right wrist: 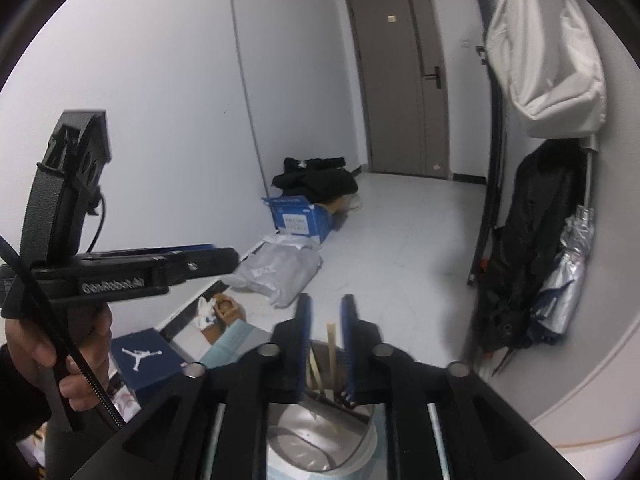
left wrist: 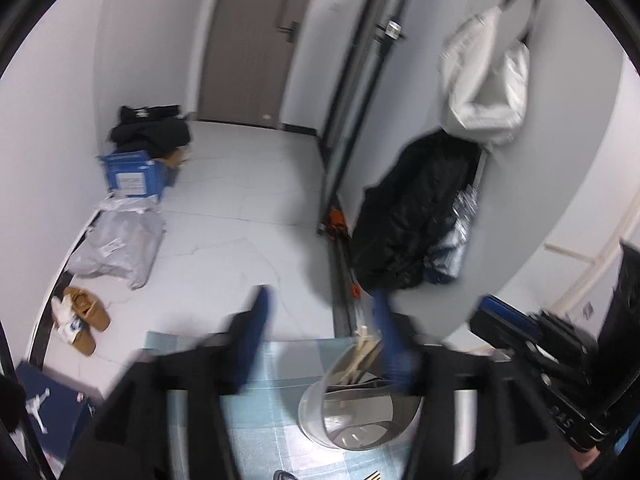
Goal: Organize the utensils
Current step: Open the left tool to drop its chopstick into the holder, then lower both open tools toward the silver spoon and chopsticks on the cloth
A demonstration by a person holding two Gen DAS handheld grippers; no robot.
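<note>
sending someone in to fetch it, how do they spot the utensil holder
Find the table with the pale blue checked cloth. The utensil holder stands on it: a shiny metal cup with wooden chopsticks sticking up, the only metal container there.

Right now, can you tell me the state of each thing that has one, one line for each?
left gripper: open, nothing between its fingers.
right gripper: partly open around a pale chopstick, not pressing it.
metal container: upright, open-topped, utensils standing in it.
grey door: closed.
blue box: flaps open.
</note>
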